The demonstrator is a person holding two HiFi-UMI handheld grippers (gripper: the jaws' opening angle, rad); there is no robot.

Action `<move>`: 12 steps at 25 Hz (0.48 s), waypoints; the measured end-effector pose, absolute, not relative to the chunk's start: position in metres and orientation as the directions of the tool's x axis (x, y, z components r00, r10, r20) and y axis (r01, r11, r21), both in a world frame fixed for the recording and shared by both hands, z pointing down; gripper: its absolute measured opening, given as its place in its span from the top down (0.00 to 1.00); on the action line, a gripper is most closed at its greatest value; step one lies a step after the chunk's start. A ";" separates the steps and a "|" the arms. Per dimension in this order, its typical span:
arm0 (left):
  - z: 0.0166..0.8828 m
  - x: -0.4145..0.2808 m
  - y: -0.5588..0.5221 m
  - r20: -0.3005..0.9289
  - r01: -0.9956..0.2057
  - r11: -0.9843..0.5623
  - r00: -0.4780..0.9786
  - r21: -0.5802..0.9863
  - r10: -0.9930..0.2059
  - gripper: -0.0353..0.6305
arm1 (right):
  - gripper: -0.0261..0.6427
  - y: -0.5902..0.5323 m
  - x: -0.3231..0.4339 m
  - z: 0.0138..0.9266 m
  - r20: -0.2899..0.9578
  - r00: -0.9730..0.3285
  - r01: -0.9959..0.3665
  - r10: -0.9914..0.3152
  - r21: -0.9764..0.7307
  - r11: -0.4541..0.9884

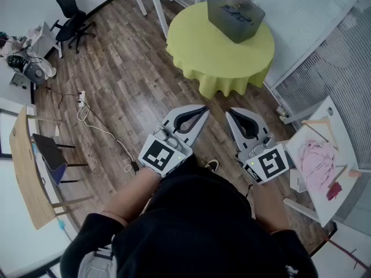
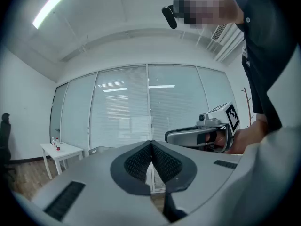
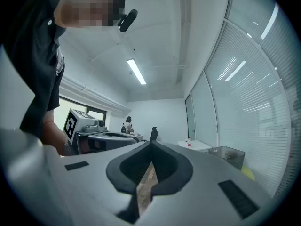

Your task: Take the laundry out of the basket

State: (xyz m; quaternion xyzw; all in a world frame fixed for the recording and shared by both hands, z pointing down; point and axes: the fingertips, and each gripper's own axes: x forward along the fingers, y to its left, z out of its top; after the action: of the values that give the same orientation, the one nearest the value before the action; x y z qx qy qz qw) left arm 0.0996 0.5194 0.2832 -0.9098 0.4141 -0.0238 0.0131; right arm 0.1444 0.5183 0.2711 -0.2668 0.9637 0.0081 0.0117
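The left gripper (image 1: 202,109) is shut tight, with nothing in it. The right gripper (image 1: 229,112) beside it is shut and empty too. The grey basket (image 1: 223,23), with laundry (image 1: 235,10) inside, sits well away on the yellow table (image 1: 197,54).

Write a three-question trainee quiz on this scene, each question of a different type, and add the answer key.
1. True or false: the grey basket stands on the round yellow table.
2. Multiple choice: the pink garment rests on A) the drying rack, B) the round yellow table, C) the grey basket.
3. Fill in: the jaws of the left gripper and the right gripper are both ____.
Key: 1 true; 2 A; 3 shut.
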 end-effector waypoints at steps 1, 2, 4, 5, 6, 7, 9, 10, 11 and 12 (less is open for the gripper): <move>0.283 0.100 0.520 0.035 -0.753 -0.657 0.656 -0.041 -0.754 0.93 | 0.93 0.519 0.145 0.271 -0.026 -0.857 -0.516 -0.515 0.008 0.857; 0.283 0.101 0.521 0.036 -0.753 -0.657 0.656 -0.038 -0.754 0.93 | 0.93 0.520 0.146 0.270 -0.025 -0.856 -0.517 -0.517 0.007 0.856; 0.282 0.101 0.521 0.034 -0.752 -0.659 0.658 -0.036 -0.752 0.93 | 0.93 0.520 0.147 0.270 -0.021 -0.852 -0.523 -0.523 0.006 0.852; 0.282 0.102 0.521 0.034 -0.750 -0.660 0.659 -0.036 -0.751 0.93 | 0.93 0.520 0.147 0.271 -0.017 -0.850 -0.527 -0.527 0.006 0.850; 0.282 0.102 0.522 0.036 -0.748 -0.662 0.661 -0.038 -0.749 0.93 | 0.93 0.519 0.147 0.272 -0.014 -0.848 -0.530 -0.530 0.005 0.848; 0.282 0.102 0.522 0.038 -0.747 -0.664 0.663 -0.041 -0.748 0.93 | 0.93 0.518 0.147 0.273 -0.013 -0.847 -0.532 -0.532 0.000 0.847; 0.282 0.103 0.519 0.042 -0.745 -0.665 0.664 -0.050 -0.747 0.93 | 0.93 0.514 0.147 0.275 -0.017 -0.849 -0.528 -0.529 -0.022 0.849; 0.282 0.103 0.517 0.043 -0.745 -0.665 0.664 -0.052 -0.747 0.93 | 0.92 0.512 0.148 0.276 -0.018 -0.851 -0.525 -0.526 -0.034 0.851; 0.282 0.103 0.515 0.044 -0.745 -0.665 0.663 -0.052 -0.747 0.93 | 0.92 0.510 0.148 0.277 -0.016 -0.852 -0.523 -0.524 -0.042 0.852; 0.282 0.102 0.514 0.044 -0.746 -0.664 0.662 -0.050 -0.748 0.93 | 0.92 0.509 0.147 0.277 -0.012 -0.852 -0.522 -0.523 -0.043 0.852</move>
State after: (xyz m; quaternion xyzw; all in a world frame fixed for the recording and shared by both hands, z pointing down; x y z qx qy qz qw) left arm 0.1022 0.5138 0.2817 -0.9116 0.4097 -0.0304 0.0135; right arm 0.1473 0.5088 0.2774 -0.2716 0.9621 -0.0191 0.0116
